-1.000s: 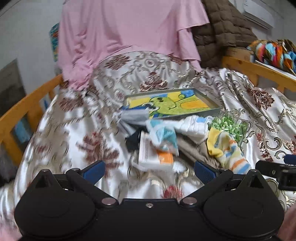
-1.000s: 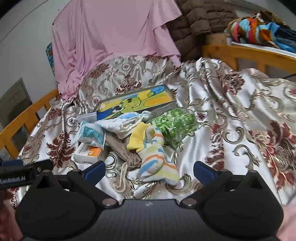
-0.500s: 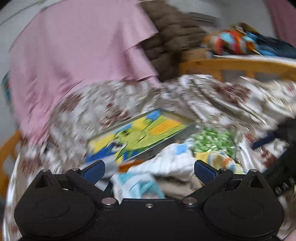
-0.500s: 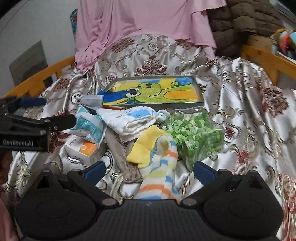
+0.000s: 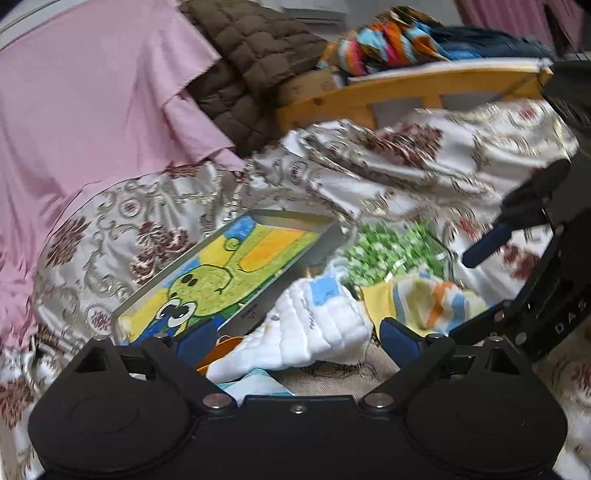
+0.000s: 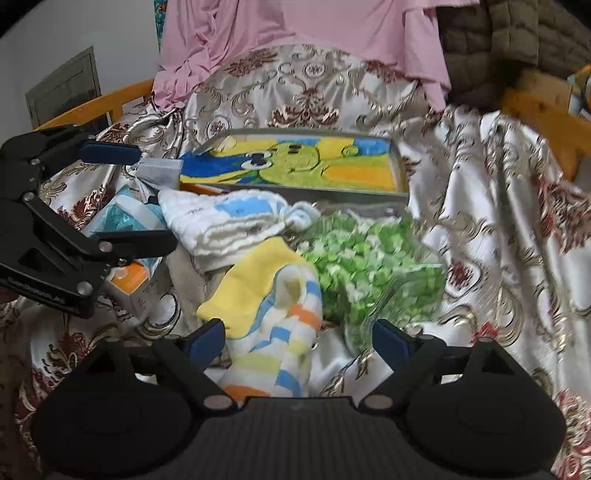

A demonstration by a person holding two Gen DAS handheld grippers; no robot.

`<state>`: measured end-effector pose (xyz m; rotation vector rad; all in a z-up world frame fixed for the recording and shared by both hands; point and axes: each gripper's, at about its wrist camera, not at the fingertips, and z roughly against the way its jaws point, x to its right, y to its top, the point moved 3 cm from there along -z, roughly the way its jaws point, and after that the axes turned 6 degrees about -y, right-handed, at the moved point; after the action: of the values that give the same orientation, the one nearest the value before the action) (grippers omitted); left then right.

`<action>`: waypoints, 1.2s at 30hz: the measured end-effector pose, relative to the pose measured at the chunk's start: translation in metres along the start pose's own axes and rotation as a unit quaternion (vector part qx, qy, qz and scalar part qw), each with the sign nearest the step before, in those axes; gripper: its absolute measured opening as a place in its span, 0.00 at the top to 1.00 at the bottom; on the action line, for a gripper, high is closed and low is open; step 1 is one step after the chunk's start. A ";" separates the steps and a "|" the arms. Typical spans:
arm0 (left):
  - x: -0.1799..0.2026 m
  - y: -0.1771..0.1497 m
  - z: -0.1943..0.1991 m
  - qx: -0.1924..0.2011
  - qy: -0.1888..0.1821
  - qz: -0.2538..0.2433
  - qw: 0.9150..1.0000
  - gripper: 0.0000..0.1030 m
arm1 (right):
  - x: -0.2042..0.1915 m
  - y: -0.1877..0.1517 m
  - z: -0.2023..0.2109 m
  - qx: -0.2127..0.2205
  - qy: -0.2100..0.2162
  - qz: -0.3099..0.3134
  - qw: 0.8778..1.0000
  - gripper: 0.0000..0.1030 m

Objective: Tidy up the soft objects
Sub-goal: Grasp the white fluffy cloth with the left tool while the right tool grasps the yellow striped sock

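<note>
Left gripper (image 5: 297,338): jaws spread wide, nothing held; the white quilted cloth with a blue patch (image 5: 314,325) lies between its blue-padded fingertips (image 5: 397,338), contact not determinable. Seen from the right wrist view, the same left gripper (image 6: 147,199) sits at the left of the pile, one finger over a grey sachet (image 6: 160,171), the other over a teal-and-white packet (image 6: 127,218) and an orange-and-white carton (image 6: 135,282). Right gripper (image 6: 297,338): jaws likewise spread wide, nothing held; the striped sock (image 6: 273,321), yellow at heel and toe with blue and orange bands, lies between its fingers, its lower end running beneath the gripper body. Clear plastic bag (image 6: 373,266): filled with small green and white pieces, just beside the sock on its right, touching it. White quilted cloth (image 6: 229,219): behind the sock, partly overlapping it. Beige fabric (image 6: 184,273): under cloth and sock. Shallow grey tray (image 6: 295,194): behind the pile, holding a flat yellow, green and blue cartoon-frog picture (image 6: 295,162) that fills its floor; no soft items inside. Bedding: cream satin bedspread (image 6: 480,206) with maroon and gold floral pattern, covering the whole surface. Beyond: pink garment (image 6: 295,29) draped at the back, brown quilted jacket (image 6: 517,40) beside it, wooden bed rail (image 5: 406,88) with multicoloured fabric (image 5: 376,44) above.
</note>
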<state>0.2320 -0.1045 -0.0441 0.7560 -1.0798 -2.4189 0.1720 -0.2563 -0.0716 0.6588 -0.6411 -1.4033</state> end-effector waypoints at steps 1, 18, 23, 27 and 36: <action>0.001 -0.001 -0.002 -0.002 -0.003 -0.007 1.000 0.11 | -0.001 -0.001 -0.002 -0.004 0.004 0.003 1.000 0.17; -0.003 -0.003 -0.030 -0.036 -0.002 0.010 0.999 0.55 | -0.007 -0.005 -0.016 -0.035 -0.004 0.002 0.999 0.40; -0.021 -0.006 -0.033 -0.044 -0.005 0.083 0.996 0.59 | -0.006 -0.006 -0.020 -0.045 -0.001 -0.009 0.999 0.43; -0.032 -0.009 -0.037 -0.048 0.004 0.126 0.991 0.52 | -0.007 -0.006 -0.018 -0.038 -0.001 -0.009 0.999 0.51; -0.034 -0.010 -0.040 -0.044 -0.017 0.161 0.986 0.78 | -0.007 -0.003 -0.016 -0.024 -0.002 -0.020 1.000 0.77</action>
<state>0.2817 -0.1019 -0.0633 0.4716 -1.0133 -2.1939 0.1813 -0.2484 -0.0850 0.6339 -0.5980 -1.4533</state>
